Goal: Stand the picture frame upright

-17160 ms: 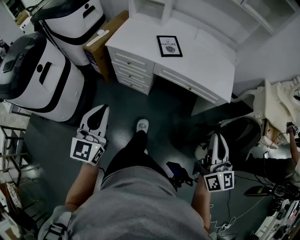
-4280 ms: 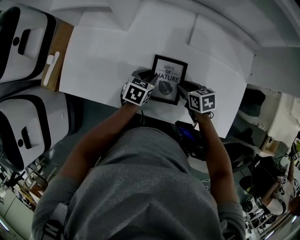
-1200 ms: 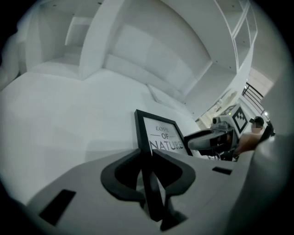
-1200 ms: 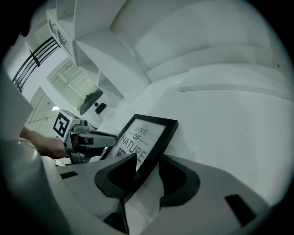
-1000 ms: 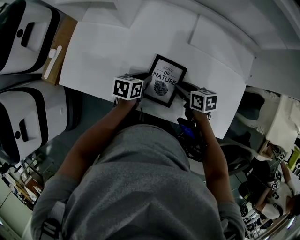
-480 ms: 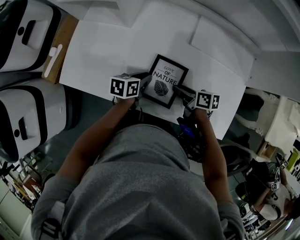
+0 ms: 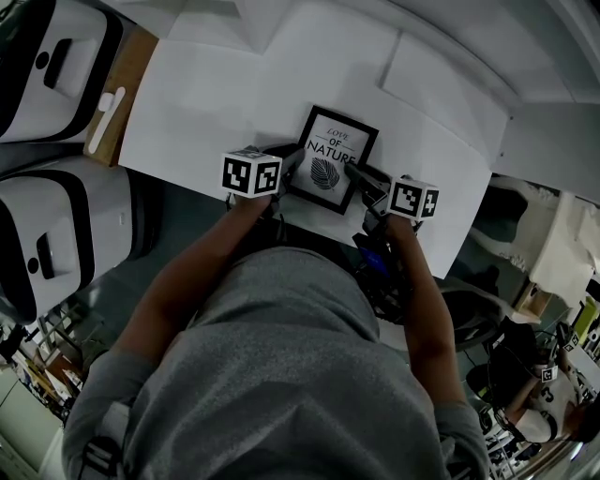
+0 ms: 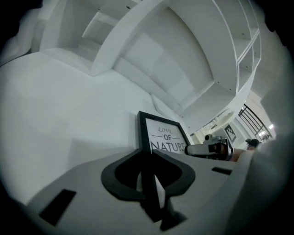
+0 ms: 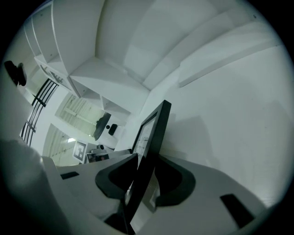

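Note:
The black picture frame (image 7: 330,159) with the "LOVE OF NATURE" print is tilted up off the white desk (image 7: 206,103), leaning back. My left gripper (image 7: 292,167) is shut on its left edge; in the left gripper view the frame (image 8: 163,135) rises straight out of the left gripper (image 8: 147,153). My right gripper (image 7: 356,173) is at the frame's right edge. In the right gripper view the frame (image 9: 154,133) runs steeply up between the right gripper's (image 9: 147,158) jaws. They have just been closing, and both now touch the edge.
A white shelf unit (image 7: 281,19) rises at the back of the desk. Two large white rounded machines (image 7: 56,234) and a cardboard box (image 7: 112,103) bearing a white tool stand left of the desk. Dark floor with clutter lies to the right.
The frame has turned from skewed to nearly square with the desk and shifted slightly back. The right gripper has rolled and set its jaws over the right edge. The left gripper has kept its hold.

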Tool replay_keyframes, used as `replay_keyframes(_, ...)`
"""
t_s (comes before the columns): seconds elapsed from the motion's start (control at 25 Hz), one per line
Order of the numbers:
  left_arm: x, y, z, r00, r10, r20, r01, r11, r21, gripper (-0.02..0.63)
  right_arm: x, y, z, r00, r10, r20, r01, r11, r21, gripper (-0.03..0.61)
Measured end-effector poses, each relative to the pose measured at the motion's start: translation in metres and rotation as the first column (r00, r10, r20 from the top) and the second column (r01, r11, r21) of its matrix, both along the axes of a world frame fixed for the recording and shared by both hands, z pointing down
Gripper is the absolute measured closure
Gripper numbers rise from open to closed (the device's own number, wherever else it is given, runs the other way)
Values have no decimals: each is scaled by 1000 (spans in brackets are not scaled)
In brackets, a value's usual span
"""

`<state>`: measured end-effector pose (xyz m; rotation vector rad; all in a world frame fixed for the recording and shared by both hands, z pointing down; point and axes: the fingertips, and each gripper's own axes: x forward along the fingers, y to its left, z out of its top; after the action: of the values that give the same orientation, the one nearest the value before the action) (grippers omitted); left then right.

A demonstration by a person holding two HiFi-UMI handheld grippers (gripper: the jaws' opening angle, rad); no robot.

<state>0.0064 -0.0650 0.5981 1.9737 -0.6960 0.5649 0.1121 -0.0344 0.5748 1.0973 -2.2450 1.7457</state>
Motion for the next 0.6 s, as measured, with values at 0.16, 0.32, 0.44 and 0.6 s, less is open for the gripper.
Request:
replay_keyframes(0.16,0,1,0,1000,12,4,-12,1000,18,540,2,-2,-5,997,-15,-74,21,997,74,451)
replay_keyframes(0.32,1,2,0,1000,21,-3,-21,999,38,537,2,-2,-10,998,1,-60,5,994,106,454)
replay_keyframes(0.44,1,2,-4,999,28,-32,-27,999,45,535,1,-3,-17,999,14,-41,-8,991,131,463)
replay_keyframes(0.6,2,1,-15,995,90,-45,-84,989,118,534,3,-7,-27,999,40,-1,-39,987,159,480)
